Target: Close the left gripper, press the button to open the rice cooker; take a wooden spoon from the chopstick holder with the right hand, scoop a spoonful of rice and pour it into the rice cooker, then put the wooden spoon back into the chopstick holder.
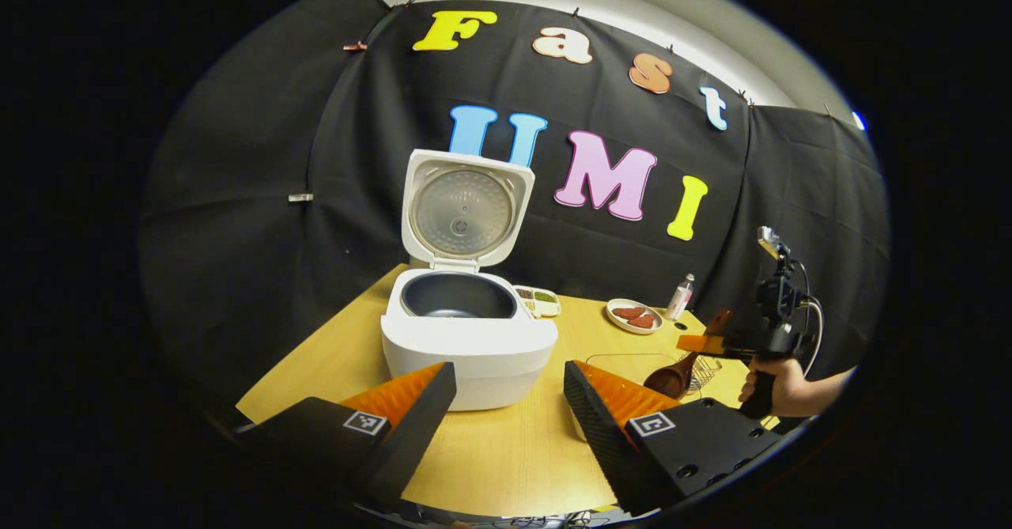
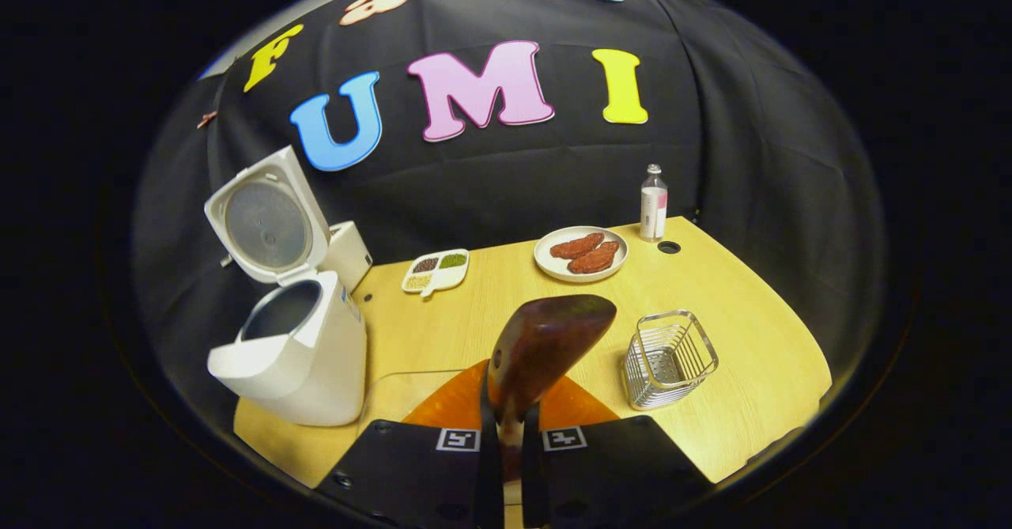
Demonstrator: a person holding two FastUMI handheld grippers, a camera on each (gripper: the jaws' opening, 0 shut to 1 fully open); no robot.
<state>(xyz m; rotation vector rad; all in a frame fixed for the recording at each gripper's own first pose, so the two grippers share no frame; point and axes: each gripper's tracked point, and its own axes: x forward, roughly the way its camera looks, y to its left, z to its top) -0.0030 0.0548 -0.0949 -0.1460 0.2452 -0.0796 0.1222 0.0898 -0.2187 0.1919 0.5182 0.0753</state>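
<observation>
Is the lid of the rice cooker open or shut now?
Open. The lid stands upright behind the rice cooker, and the dark inner pot is visible.

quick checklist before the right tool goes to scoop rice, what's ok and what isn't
1. Rice cooker lid open: ok, it stands upright and the inner pot is exposed.
2. Wooden spoon held by the right tool: ok, both fingers press on the handle.
3. Left tool clear of the cooker: ok, open and held in front of it.
4. Chopstick holder ready for the return: ok, upright and empty.
5. Rice supply located: cannot tell.
6. Spoon bowl empty: cannot tell, only its back shows.
</observation>
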